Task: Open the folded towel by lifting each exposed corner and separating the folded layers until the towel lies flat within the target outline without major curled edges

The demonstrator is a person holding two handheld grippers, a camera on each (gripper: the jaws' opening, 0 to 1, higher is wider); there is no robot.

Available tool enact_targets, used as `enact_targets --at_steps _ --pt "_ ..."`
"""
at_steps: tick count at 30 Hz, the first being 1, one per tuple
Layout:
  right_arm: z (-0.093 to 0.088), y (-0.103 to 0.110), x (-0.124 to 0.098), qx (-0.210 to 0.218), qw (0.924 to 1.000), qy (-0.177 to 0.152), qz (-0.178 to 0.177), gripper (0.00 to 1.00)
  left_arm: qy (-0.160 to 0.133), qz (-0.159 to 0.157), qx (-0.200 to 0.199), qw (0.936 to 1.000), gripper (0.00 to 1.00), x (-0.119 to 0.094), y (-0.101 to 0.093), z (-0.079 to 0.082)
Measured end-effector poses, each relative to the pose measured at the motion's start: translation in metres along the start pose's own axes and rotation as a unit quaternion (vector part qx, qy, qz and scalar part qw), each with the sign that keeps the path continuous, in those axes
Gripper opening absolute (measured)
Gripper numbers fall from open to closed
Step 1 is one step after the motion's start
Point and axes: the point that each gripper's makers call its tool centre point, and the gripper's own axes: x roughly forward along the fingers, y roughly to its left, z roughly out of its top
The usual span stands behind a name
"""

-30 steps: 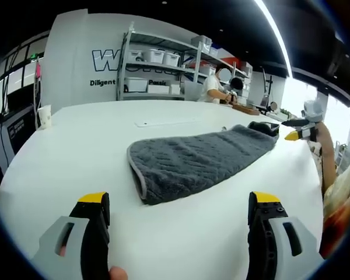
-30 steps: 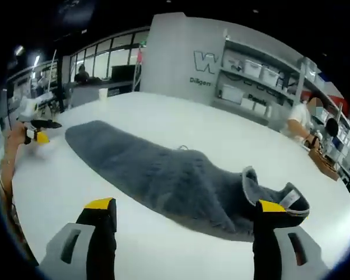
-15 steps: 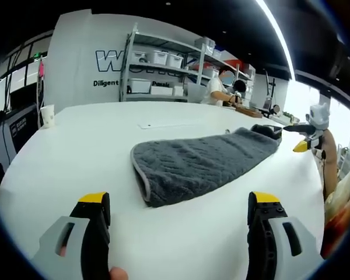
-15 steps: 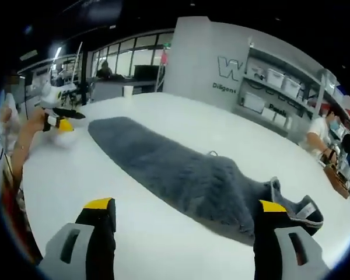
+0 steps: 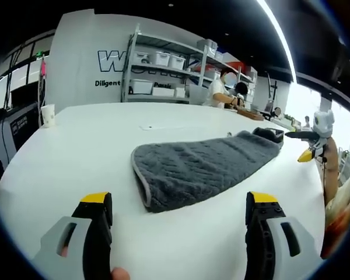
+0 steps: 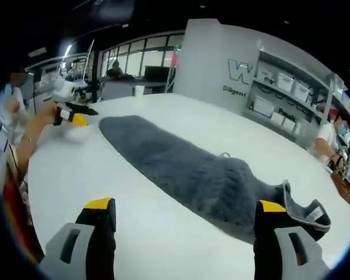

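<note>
A grey quilted towel [image 5: 201, 166] is seen lying folded into a long narrow strip on the white table [image 5: 76, 151], with a paler binding running along its near rounded end in the left gripper view. In the right gripper view the same towel [image 6: 186, 175] stretches diagonally across the tabletop [image 6: 134, 233], and its near end is bunched up, an edge curled upward with a small label showing just beside the right-hand jaw tip.

The left gripper [image 5: 178, 204] is held above the table short of the towel's rounded end, its yellow-tipped jaws spread wide with nothing between them. The right gripper [image 6: 185, 210] is likewise held with its jaws wide apart and nothing pinched; the curled towel end lies close to one jaw tip, though contact cannot be confirmed from this angle.

Each gripper is caught in the other's view at the towel's far end, held by a hand and forearm [image 6: 32, 131].

Beyond the table, a paper cup [image 5: 46, 115] stands near its far edge, metal shelving [image 5: 163, 73] with white bins is set against a wall bearing lettering, and a person [image 5: 219, 93] is seated at a bench.
</note>
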Motion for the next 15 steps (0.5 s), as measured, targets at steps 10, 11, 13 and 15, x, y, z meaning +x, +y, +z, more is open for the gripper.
enact_targets --at_steps 10,11,13,15 --pt "0.0 0.01 0.004 -0.011 0.9997 -0.006 0.02 0.99 0.002 0.005 0.013 0.9999 0.91 0.003 0.003 0.014" --pt "0.001 0.011 0.004 -0.011 0.9997 -0.007 0.022 0.99 0.0 0.009 0.011 0.9999 0.89 0.005 0.006 0.016" --pt "0.002 0.013 0.004 -0.012 0.9996 -0.01 0.025 0.99 -0.002 0.011 0.006 0.9999 0.87 0.007 0.013 0.019" --pt "0.003 0.013 0.002 -0.014 0.9995 -0.011 0.025 0.99 0.002 0.01 0.001 0.9999 0.85 0.01 0.018 0.019"
